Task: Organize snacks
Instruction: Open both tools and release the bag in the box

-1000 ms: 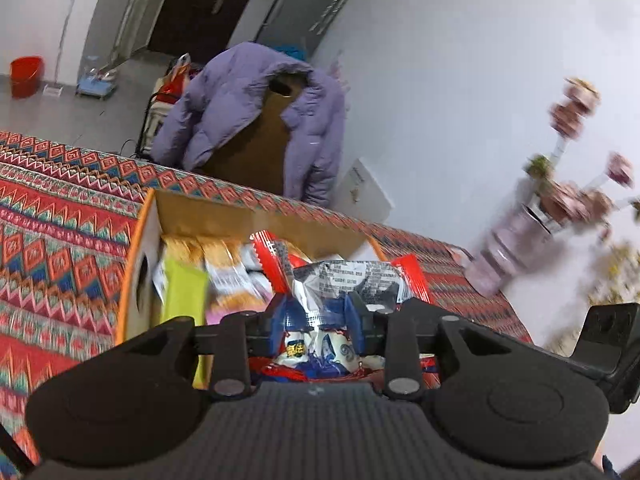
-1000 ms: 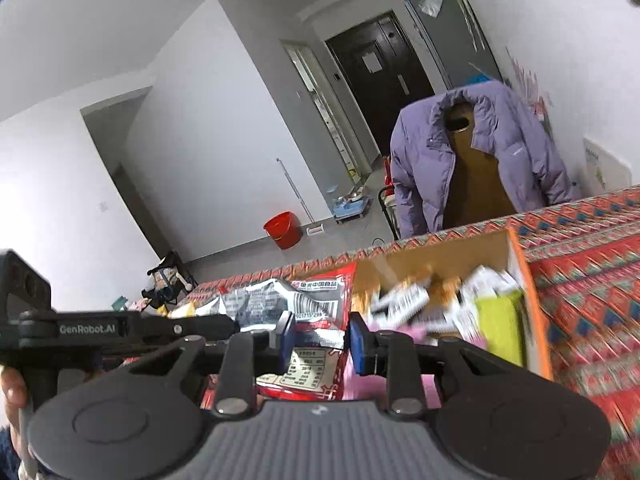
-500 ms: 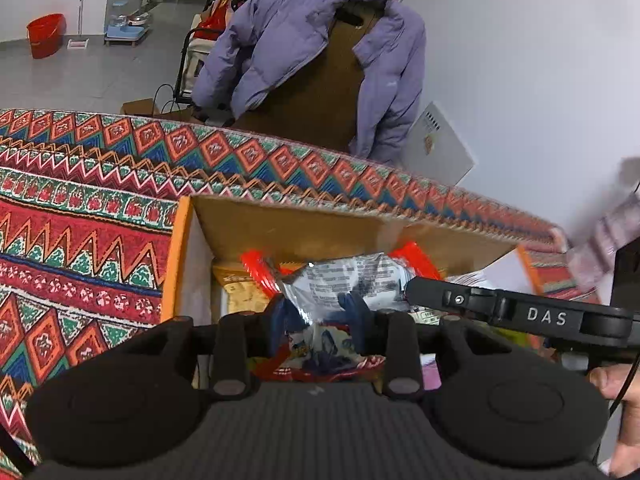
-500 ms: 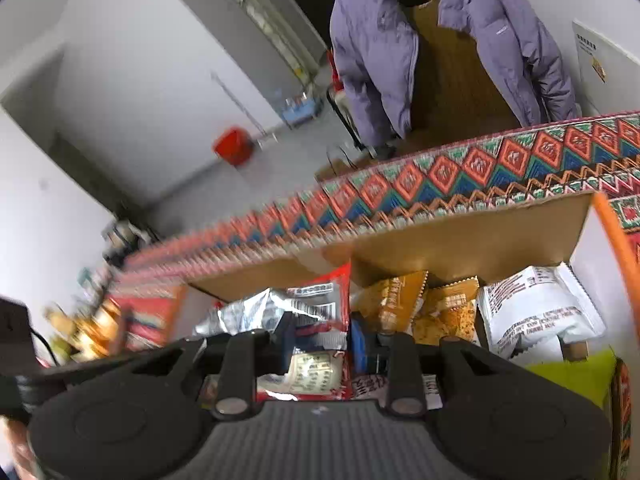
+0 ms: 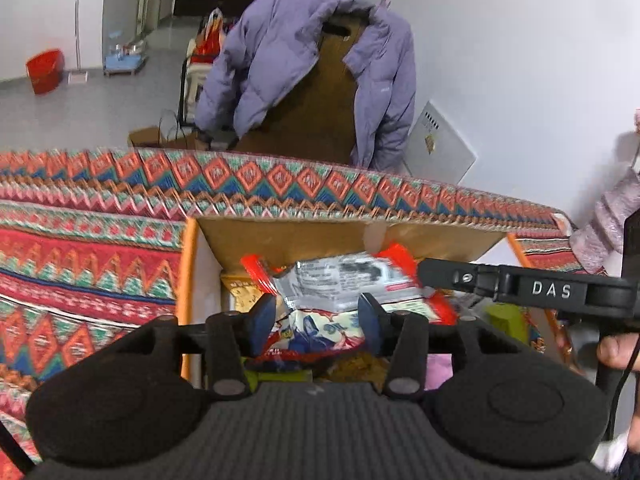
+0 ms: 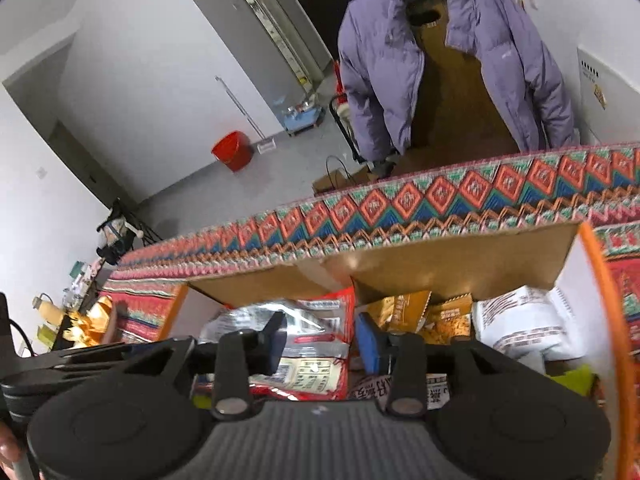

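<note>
Cardboard box (image 5: 288, 236), orange-edged, standing on a surface draped in a patterned red, blue and green cloth (image 5: 80, 264); snack packets fill it. Left gripper (image 5: 316, 314): fingers apart over the box, a red-and-silver snack bag (image 5: 340, 280) lying loose between and beyond the blue pads, no pad seen pressing it. Left wrist view alone shows the printed cartoon face of that bag low between the fingers, the other tool's black bar marked "DAS" at 3 o'clock, and a pink ribbed vase (image 5: 608, 228) at the right edge. Right gripper (image 6: 320, 338): fingers likewise apart, the same snack bag (image 6: 316, 336) lying between them with its label side up; whether either pad touches it cannot be told. Right wrist view alone shows the box's far contents: two orange-brown packets (image 6: 424, 316) at 12 o'clock of the gripper, a white printed packet (image 6: 524, 328) at 2 o'clock against the right wall of the box (image 6: 460, 260), and a yellow-green packet (image 6: 576, 378) at 3 o'clock. Both views share the background: a purple puffer jacket (image 5: 304, 64) hung over a brown chair back beyond the surface, and a red bucket (image 6: 233, 151) on the grey floor.
</note>
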Available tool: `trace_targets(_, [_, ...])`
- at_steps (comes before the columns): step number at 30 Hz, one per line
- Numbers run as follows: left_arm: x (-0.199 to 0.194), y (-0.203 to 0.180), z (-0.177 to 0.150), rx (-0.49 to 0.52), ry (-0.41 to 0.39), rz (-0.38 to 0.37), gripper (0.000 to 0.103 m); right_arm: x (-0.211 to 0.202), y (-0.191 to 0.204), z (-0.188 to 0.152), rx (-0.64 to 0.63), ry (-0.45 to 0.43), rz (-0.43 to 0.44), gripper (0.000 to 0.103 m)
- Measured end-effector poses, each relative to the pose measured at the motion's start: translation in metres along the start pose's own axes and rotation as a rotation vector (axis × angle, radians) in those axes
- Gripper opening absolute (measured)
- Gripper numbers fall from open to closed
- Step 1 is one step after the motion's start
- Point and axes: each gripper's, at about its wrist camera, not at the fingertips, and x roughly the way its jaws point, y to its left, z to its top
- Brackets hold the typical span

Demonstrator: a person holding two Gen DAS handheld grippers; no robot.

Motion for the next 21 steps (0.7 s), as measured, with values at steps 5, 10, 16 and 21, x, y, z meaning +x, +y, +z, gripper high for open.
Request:
trace_targets(5, [-0.059, -0.011, 0.0, 0.031, -0.059, 0.044, 0.055, -0.059, 0.014, 0.006, -0.07, -0.06, -0.031, 0.054])
trace_targets(10, [-0.119, -0.031, -0.016, 0.051, -0.106, 0.088, 0.071, -0.135, 0.034, -0.001, -0.193, -0.145, -0.124, 0.079])
trace_targets(16, [-0.176, -0.059, -0.042, 0.084, -0.165, 0.113, 0.097, -0.207, 0.048, -0.026, -0.28, -0.22, -0.234, 0.098])
trace_targets(21, [-0.201, -0.082, -0.061, 0.12, -0.224, 0.152, 0.103, -0.242, 0.059, -0.047, -0.352, -0.233, -0.292, 0.103])
